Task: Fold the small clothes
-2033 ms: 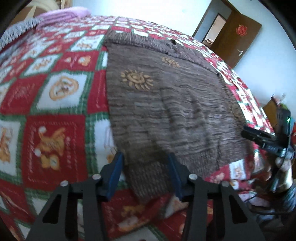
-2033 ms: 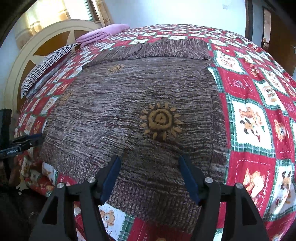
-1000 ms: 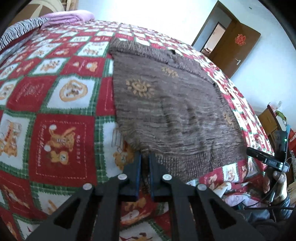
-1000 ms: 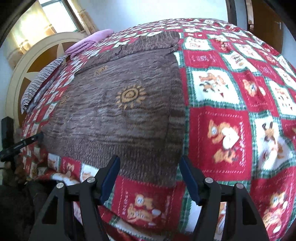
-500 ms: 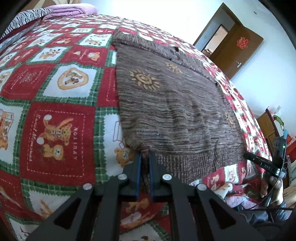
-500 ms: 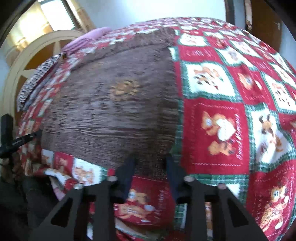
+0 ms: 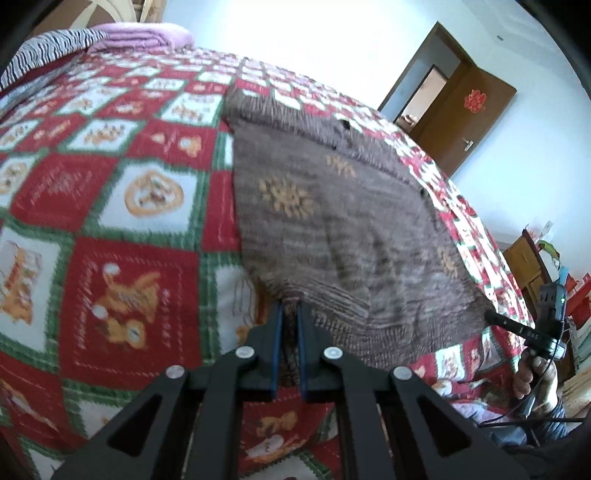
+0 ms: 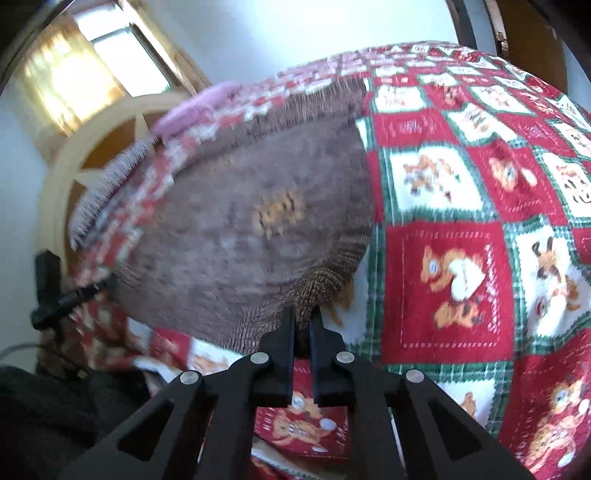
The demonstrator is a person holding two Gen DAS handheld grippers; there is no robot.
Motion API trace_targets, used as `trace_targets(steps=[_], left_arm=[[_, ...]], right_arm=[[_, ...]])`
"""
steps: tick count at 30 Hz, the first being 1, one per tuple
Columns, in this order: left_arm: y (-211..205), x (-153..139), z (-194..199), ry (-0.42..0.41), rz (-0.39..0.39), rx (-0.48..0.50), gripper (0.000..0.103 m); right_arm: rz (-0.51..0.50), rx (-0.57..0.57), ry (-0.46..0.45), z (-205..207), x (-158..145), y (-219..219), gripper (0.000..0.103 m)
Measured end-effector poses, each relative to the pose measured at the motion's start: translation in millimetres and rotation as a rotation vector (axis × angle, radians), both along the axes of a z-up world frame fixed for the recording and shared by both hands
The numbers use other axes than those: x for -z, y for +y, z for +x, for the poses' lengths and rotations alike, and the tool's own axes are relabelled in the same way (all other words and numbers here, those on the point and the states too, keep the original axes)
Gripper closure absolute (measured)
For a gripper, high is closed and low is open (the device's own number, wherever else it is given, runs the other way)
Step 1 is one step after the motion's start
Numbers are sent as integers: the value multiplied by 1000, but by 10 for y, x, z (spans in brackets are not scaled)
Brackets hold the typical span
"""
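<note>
A brown knitted sweater (image 7: 332, 229) with orange sun motifs lies spread flat on a bed covered by a red, green and white patchwork quilt (image 7: 122, 236) printed with bear figures; its ribbed hem faces the near edge of the bed. The left gripper (image 7: 290, 314) is clenched on the hem at the sweater's left corner, the knit pinched between its blue-edged fingers (image 7: 277, 332). The right gripper (image 8: 302, 321) is likewise clamped on the hem at the opposite corner, where the ribbing bunches up into the narrow slot between the black fingers (image 8: 286, 332). In the left wrist view the right gripper appears at far right, gripped by a hand (image 7: 535, 376); in the right wrist view the left gripper shows at the far left edge. A folded pink blanket (image 7: 144, 35) and a striped pillow (image 7: 48, 48) rest at the head of the bed, before a cream headboard (image 8: 74, 158). A brown door (image 7: 465, 118) stands open in the far wall. Both views are motion-blurred.
</note>
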State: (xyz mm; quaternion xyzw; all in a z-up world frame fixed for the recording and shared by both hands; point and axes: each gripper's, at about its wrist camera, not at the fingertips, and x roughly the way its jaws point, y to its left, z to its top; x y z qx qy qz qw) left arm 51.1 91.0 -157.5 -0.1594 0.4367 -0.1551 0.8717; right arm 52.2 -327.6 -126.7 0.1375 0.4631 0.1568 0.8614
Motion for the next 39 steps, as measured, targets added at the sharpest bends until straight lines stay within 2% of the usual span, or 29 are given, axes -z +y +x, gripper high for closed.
trace_targets(steps=[6, 11, 18, 25, 39], left_arm=[[25, -152, 104, -28, 14, 7, 96], [50, -266, 208, -41, -32, 10, 96], [113, -477, 411, -88, -64, -12, 96], [223, -650, 683, -134, -130, -38, 96], [296, -996, 1457, -213, -78, -37, 96]], right_arm=[[112, 39, -82, 23, -325, -80, 97], [138, 29, -129, 122, -535, -24, 97], [151, 33, -199, 358, -808, -33, 97], [147, 44, -254, 640, -1029, -44, 97], [107, 49, -346, 1458, -1480, 12, 98]])
